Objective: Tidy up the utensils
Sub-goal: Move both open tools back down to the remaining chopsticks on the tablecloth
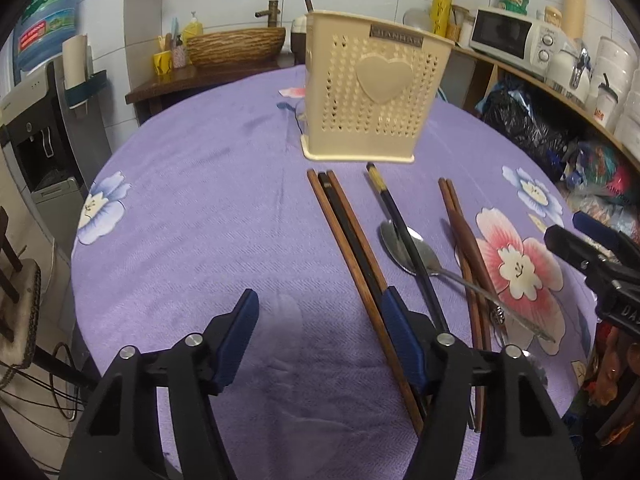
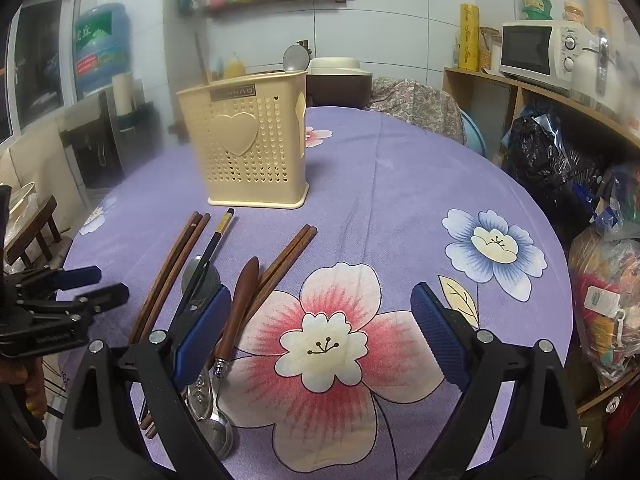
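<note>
Now both claws, left claw (image 1: 320, 312) and right claw (image 2: 322, 312), apart above scattered chopsticks (image 1: 352, 248).

Left tongs (image 1: 316, 312) parted, empty, right tongs (image 2: 322, 334) spread (both angled downward)

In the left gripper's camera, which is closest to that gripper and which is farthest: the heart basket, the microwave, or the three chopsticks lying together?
From the left gripper:
1. Three chopsticks, right by its right finger, on the purple cloth.
2. Heart basket, standing upright beyond the chopstick tips, mid-table.
3. Microwave, off the table, on the shelf at far right.
</note>
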`<move>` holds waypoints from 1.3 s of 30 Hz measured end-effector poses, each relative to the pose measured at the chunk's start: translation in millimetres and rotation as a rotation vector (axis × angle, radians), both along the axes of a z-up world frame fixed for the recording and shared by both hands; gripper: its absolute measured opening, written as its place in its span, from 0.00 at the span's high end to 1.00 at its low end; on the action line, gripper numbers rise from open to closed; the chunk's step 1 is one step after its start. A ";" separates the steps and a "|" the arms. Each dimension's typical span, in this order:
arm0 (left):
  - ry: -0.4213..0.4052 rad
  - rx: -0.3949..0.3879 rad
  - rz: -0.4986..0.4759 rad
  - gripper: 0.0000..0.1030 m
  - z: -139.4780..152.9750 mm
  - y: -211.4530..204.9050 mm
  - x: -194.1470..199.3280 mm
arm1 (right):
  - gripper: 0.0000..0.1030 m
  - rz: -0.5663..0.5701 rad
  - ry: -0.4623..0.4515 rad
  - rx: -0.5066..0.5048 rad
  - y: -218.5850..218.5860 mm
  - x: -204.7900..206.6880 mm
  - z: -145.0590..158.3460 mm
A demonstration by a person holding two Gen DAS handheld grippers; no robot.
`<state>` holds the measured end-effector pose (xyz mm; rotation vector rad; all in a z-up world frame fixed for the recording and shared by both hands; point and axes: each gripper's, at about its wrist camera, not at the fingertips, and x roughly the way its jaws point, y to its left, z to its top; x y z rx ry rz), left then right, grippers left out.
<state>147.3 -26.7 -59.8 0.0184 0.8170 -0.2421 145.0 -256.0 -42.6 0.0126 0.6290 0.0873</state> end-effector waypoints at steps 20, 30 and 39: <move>0.036 0.065 0.014 0.45 -12.0 -12.1 12.3 | 0.12 0.017 0.019 0.022 6.5 0.6 -0.2; 0.041 0.081 0.017 0.45 -12.1 6.1 13.8 | 0.12 0.026 0.030 0.015 7.0 3.7 1.9; 0.089 -0.025 0.041 0.45 -3.9 34.8 36.9 | 0.13 0.127 0.114 0.171 15.6 35.1 10.5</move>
